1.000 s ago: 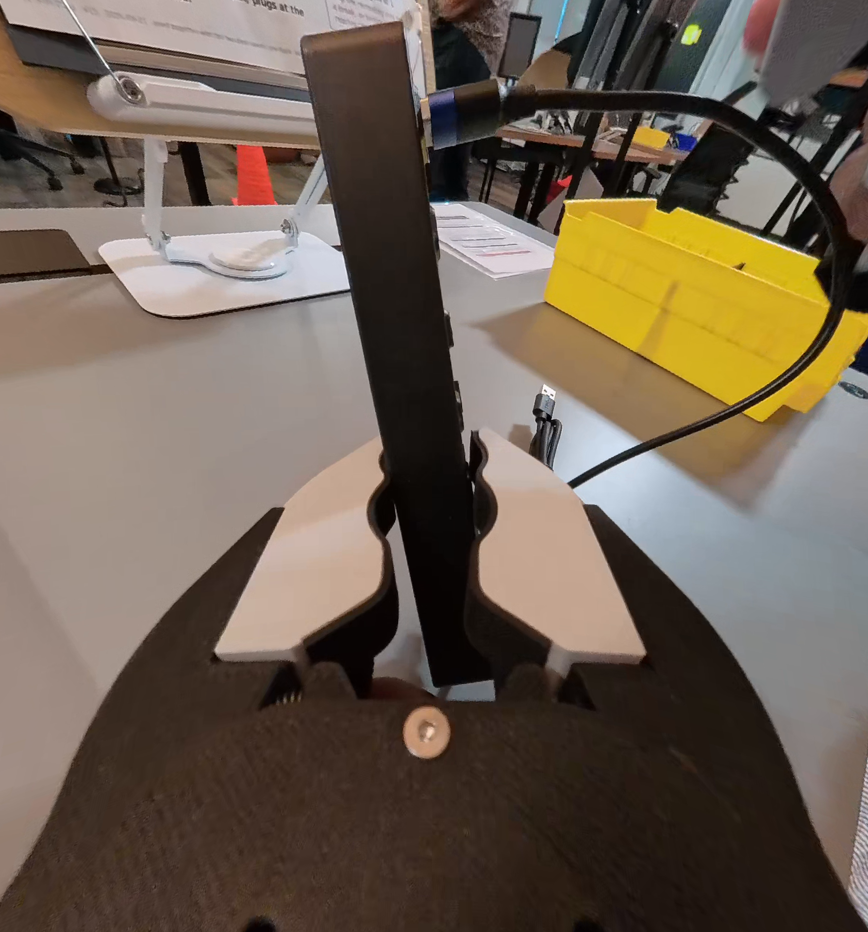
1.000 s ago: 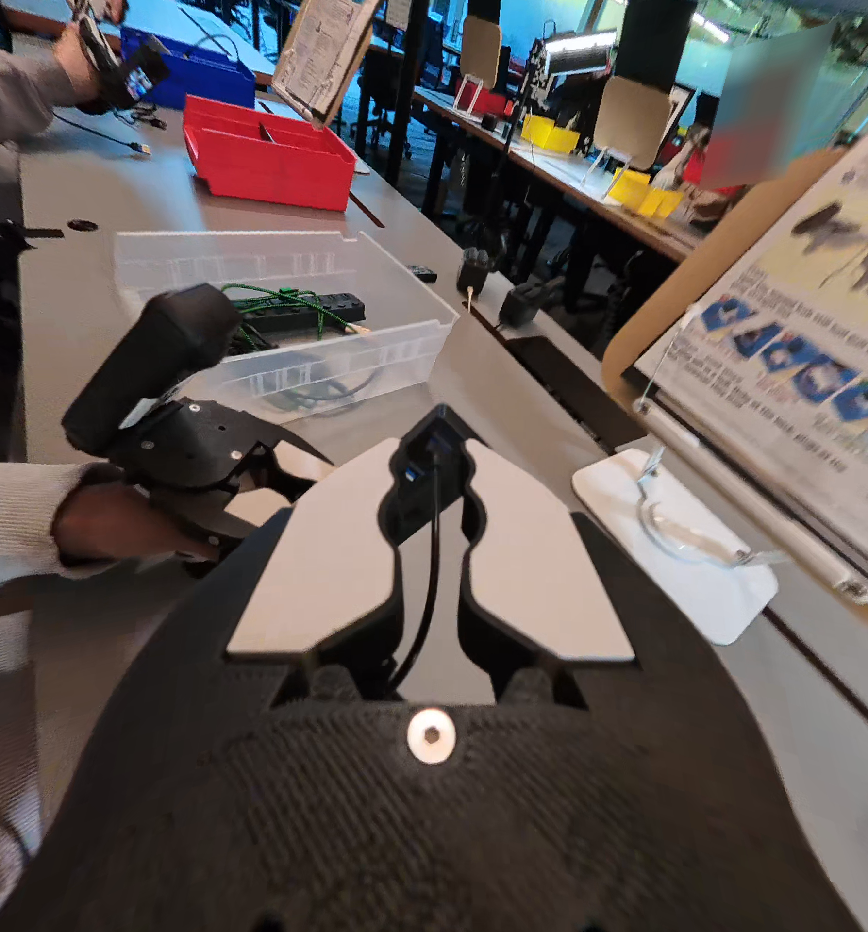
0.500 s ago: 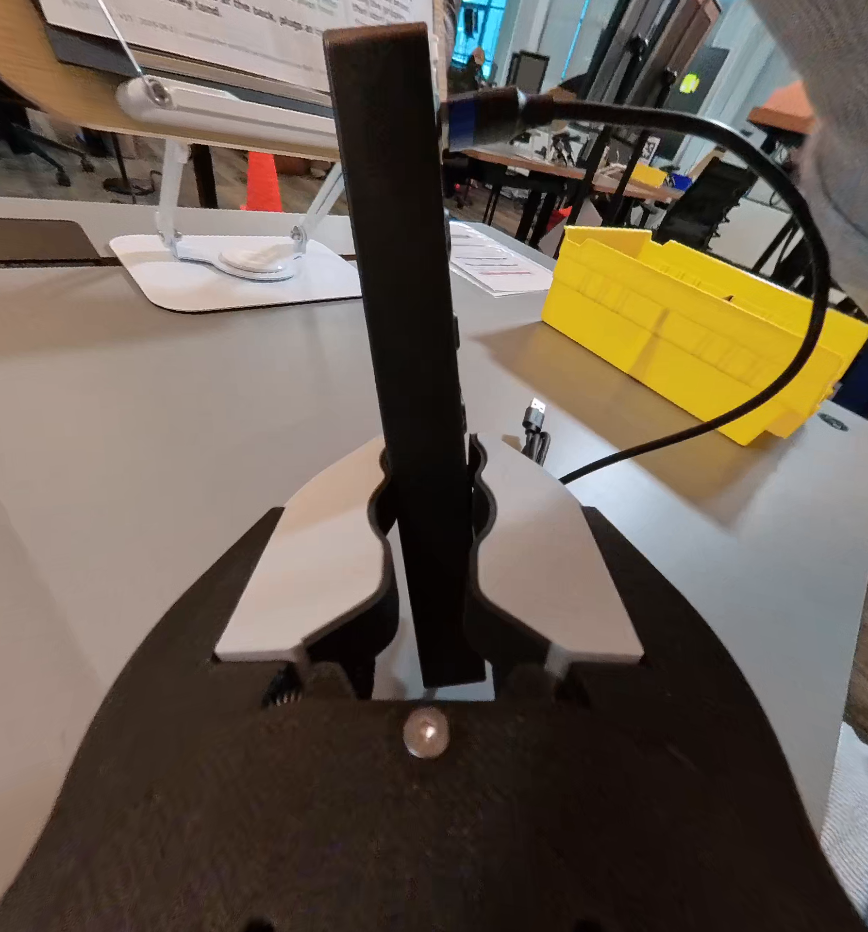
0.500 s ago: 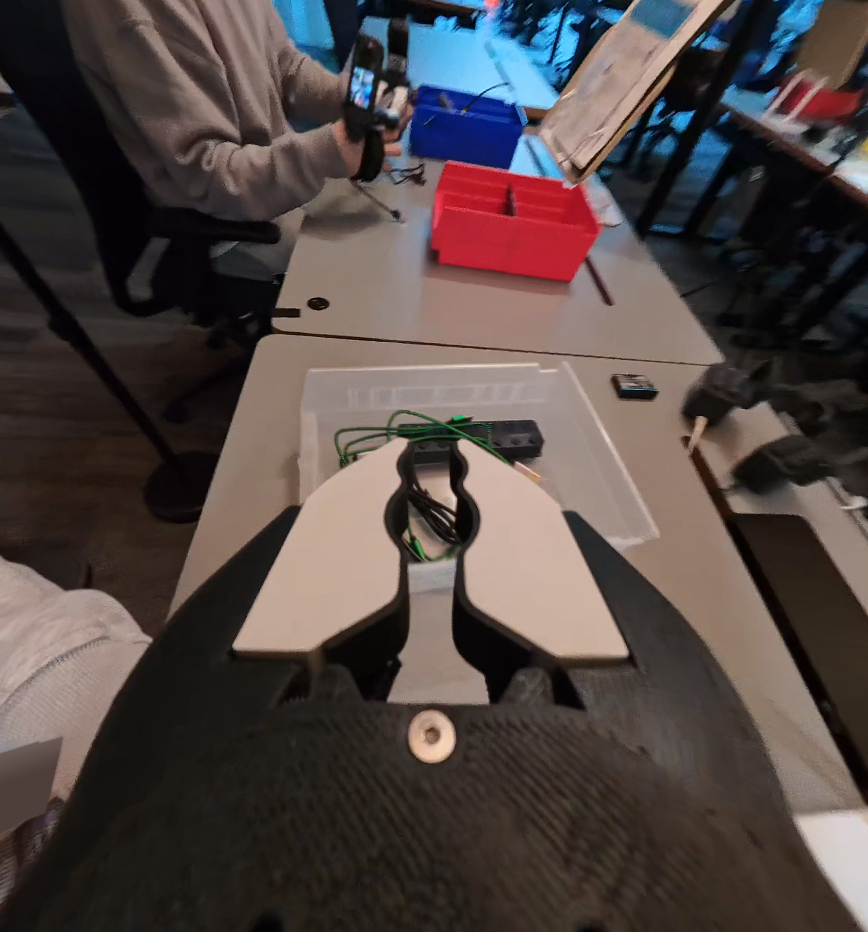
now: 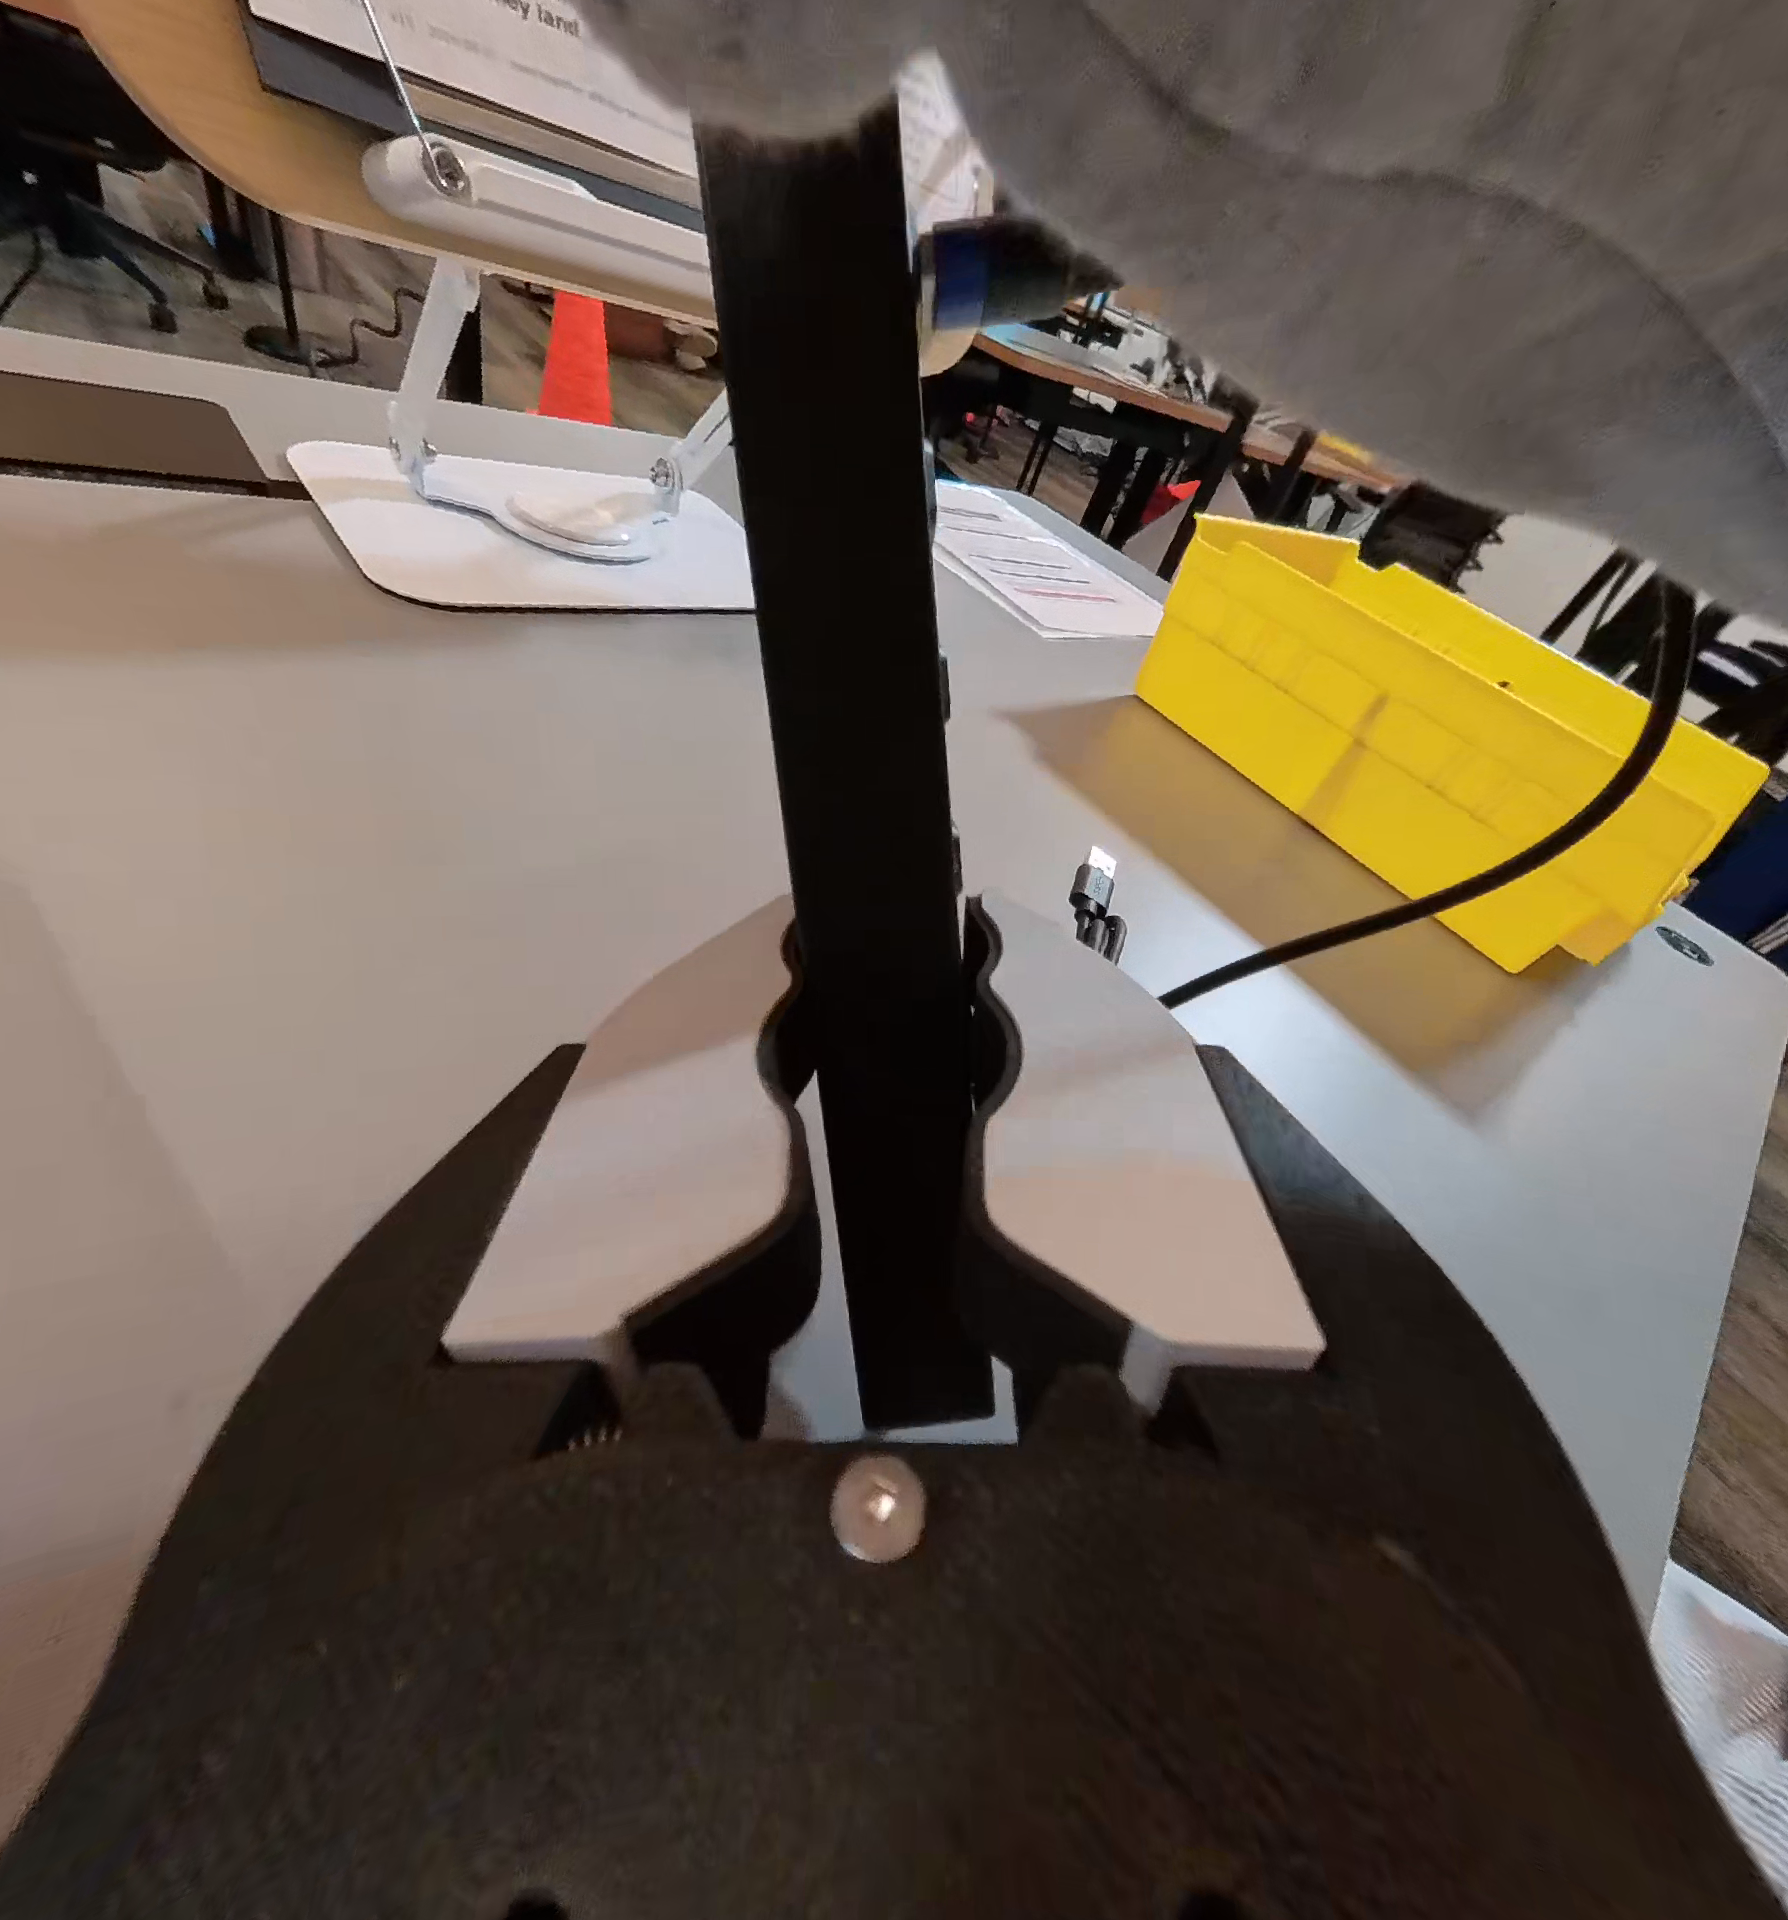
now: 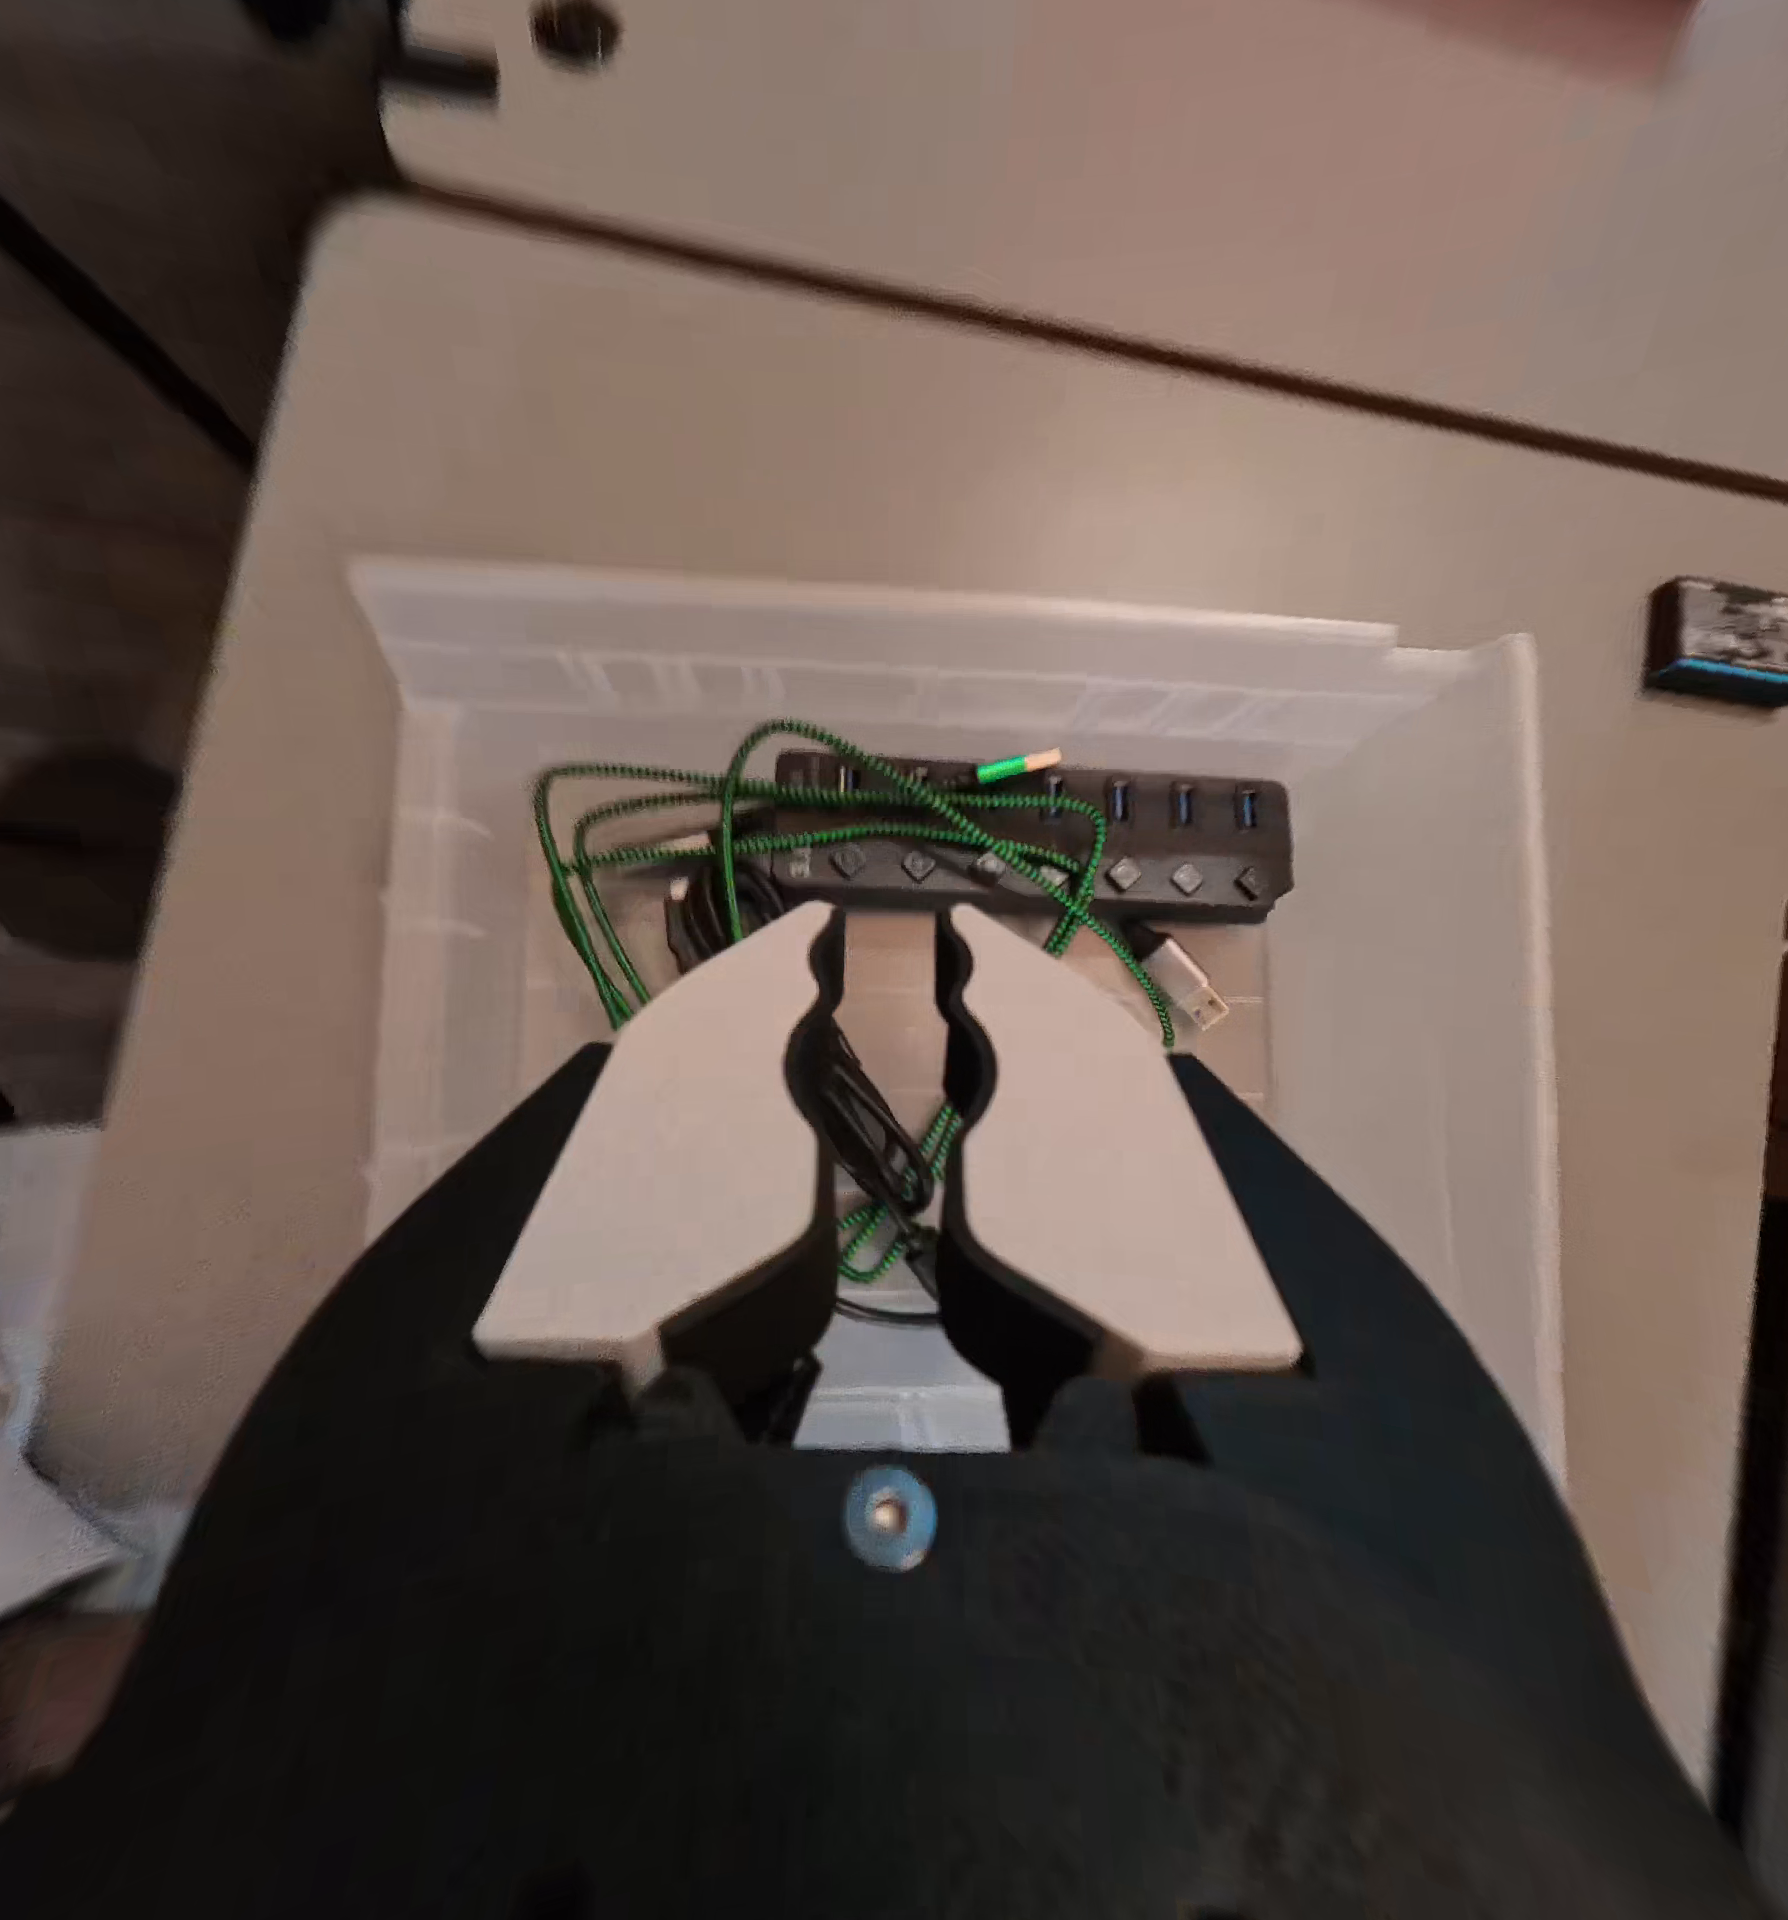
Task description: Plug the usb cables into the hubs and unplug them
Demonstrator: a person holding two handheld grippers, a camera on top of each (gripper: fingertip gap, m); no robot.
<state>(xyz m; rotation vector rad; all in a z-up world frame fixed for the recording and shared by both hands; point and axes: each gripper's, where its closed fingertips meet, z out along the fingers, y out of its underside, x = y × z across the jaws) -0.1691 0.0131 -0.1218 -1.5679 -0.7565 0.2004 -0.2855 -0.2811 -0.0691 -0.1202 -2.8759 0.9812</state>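
My left gripper (image 5: pixel 882 925) is shut on a long black USB hub (image 5: pixel 833 623) and holds it upright above the grey table. A black cable (image 5: pixel 1596 831) is plugged into the hub's right side near the top by a blue-banded plug (image 5: pixel 957 275). A loose USB plug (image 5: pixel 1098 881) lies on the table behind the fingers. My right gripper (image 6: pixel 890 925) is open and empty. It points down over a clear bin (image 6: pixel 869 623) that holds a second black hub (image 6: pixel 1035 842), green braided cables (image 6: pixel 651 831) and black cables.
A yellow bin (image 5: pixel 1441 748) stands at the right of the table. A white document stand (image 5: pixel 526 530) stands at the back. A grey sleeve (image 5: pixel 1389 208) crosses above the held hub. A small black device (image 6: pixel 1726 649) lies right of the clear bin. Some 30 cm of space lies between my two pairs of fingers. To the small black device (image 6: pixel 1726 649): right tips about 35 cm, left tips about 55 cm.
My right gripper let go of the plug at the held hub and swung left, down over the clear bin. The sleeve now passes over the hub, which my left gripper still holds.
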